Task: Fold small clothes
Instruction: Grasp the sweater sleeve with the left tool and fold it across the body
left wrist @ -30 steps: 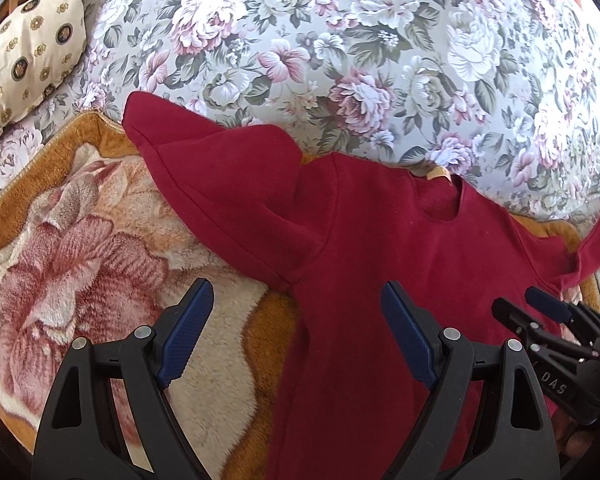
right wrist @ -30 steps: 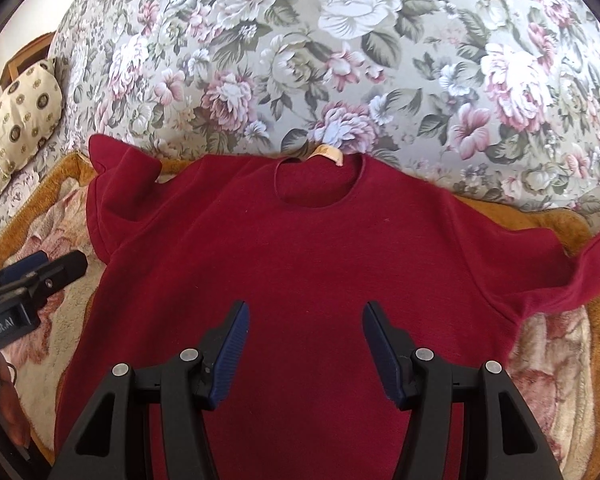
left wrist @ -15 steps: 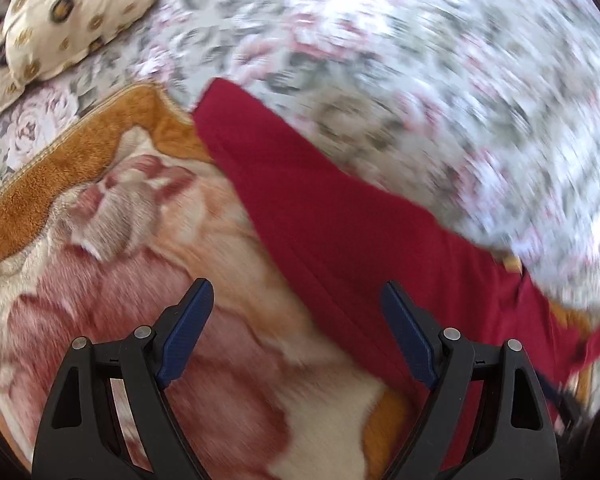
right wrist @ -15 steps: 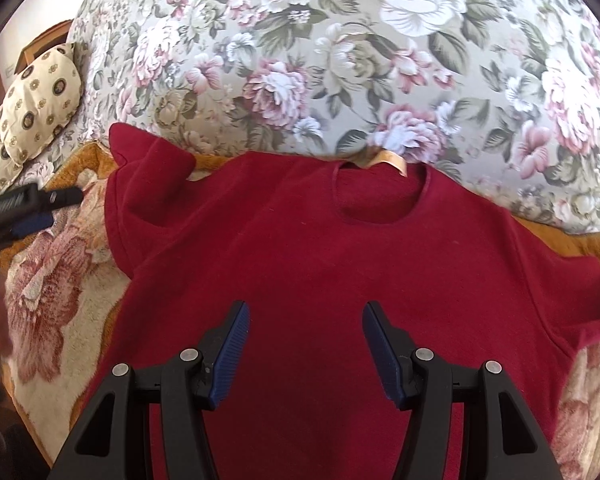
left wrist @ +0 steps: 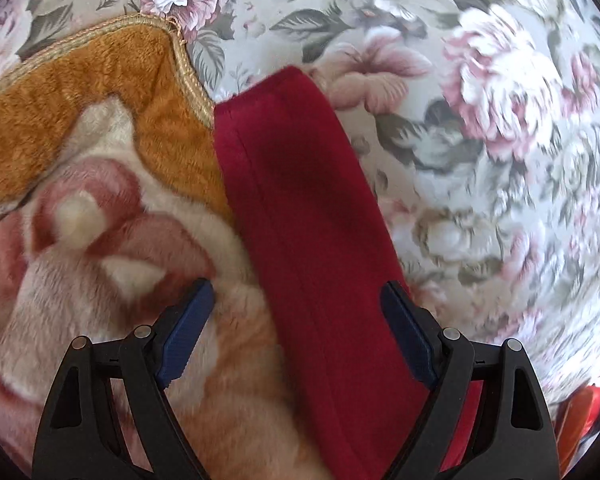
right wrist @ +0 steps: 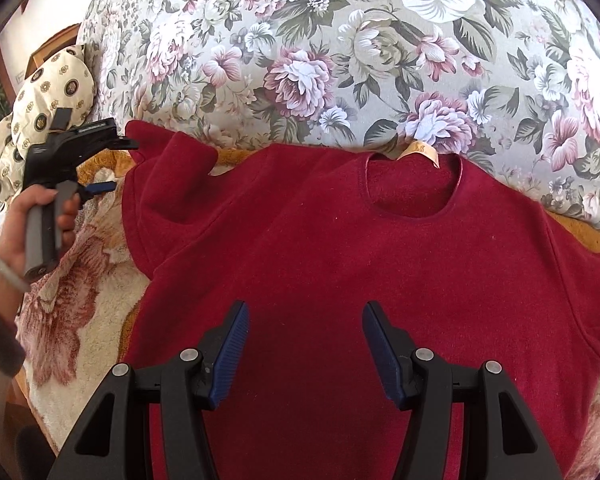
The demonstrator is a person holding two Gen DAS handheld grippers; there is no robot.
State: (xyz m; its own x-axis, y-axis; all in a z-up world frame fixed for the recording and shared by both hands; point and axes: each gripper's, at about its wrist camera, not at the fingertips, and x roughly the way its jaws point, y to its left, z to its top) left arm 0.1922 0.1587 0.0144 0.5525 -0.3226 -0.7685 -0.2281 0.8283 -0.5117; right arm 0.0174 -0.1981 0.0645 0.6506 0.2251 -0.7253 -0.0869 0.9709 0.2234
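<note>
Floral sofa back [right wrist: 340, 60] behind an orange plush blanket [right wrist: 80, 332], on which the red sweater [right wrist: 360, 264] lies flat, front up, neck at 12 o'clock. Right gripper [right wrist: 304, 354] hangs over the lower chest, jaws spread, holding nothing. Left gripper [left wrist: 296, 332], jaws apart, straddles the sleeve [left wrist: 300, 184] at the sweater's 10 o'clock corner; a hand [right wrist: 20, 232] holds its handle.
</note>
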